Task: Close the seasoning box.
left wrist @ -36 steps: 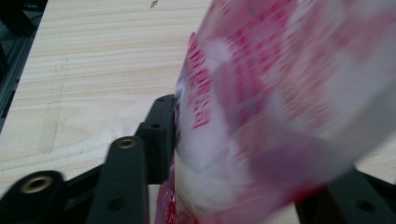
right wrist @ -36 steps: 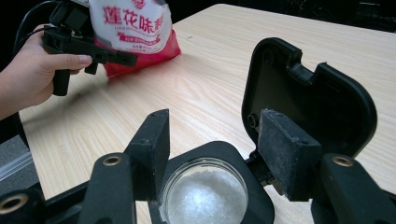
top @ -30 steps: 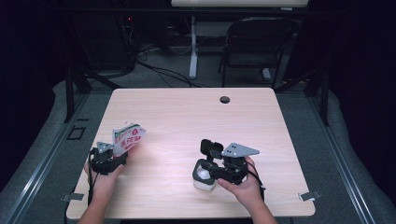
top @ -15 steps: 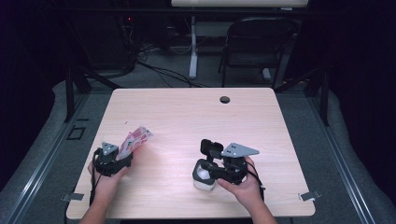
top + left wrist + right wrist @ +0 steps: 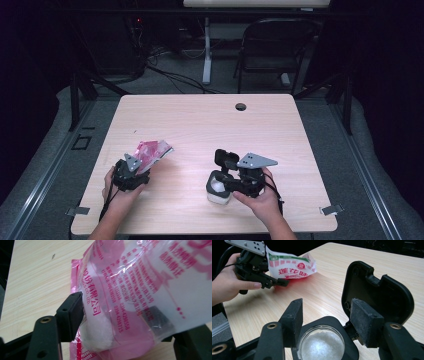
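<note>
Left gripper (image 5: 141, 166), lower left — jaws just opening, pink bag (image 5: 150, 151) between them, lying on the table (image 5: 200, 120). Right gripper (image 5: 222, 182) loosely straddling the open jar (image 5: 218, 189), lower centre — best withdrawn gently, no snagging.

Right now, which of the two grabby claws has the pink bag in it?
The left gripper, at the left of the high view. The pink bag sits between its jaws, which have just been opening. The right gripper stands over the open container of white powder instead.
</note>
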Demonstrator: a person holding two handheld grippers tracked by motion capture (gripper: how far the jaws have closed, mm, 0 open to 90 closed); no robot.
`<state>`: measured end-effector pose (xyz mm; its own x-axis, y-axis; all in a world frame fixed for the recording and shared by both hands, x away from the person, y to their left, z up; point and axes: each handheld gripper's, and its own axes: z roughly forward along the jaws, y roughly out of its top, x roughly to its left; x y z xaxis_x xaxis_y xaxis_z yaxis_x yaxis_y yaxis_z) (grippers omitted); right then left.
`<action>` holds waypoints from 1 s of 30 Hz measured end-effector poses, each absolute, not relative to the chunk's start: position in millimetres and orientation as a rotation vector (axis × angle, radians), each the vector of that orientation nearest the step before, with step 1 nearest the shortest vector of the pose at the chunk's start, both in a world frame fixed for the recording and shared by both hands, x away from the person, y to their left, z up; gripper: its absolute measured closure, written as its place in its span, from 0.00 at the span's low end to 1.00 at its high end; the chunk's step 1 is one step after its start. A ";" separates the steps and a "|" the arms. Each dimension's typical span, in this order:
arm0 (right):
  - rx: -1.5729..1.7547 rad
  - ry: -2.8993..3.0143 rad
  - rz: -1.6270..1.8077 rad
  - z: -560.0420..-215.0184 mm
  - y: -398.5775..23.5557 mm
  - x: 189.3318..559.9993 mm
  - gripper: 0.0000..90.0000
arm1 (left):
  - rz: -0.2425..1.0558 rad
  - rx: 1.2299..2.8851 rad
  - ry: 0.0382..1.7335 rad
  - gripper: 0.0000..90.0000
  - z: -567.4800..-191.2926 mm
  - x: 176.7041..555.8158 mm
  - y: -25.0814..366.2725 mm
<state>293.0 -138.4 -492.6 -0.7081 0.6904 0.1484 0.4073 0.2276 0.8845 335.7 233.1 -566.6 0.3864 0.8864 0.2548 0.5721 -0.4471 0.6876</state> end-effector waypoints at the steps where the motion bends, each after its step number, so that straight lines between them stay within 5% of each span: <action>1: 1.030 2.228 1.471 -492.6 -138.5 292.9 0.48 | 0.845 2.168 1.233 0.36 -566.3 335.0 230.7; 30: 1.011 2.222 1.469 -487.6 -139.0 290.9 0.48 | 0.697 2.229 0.973 0.33 -547.9 309.6 182.0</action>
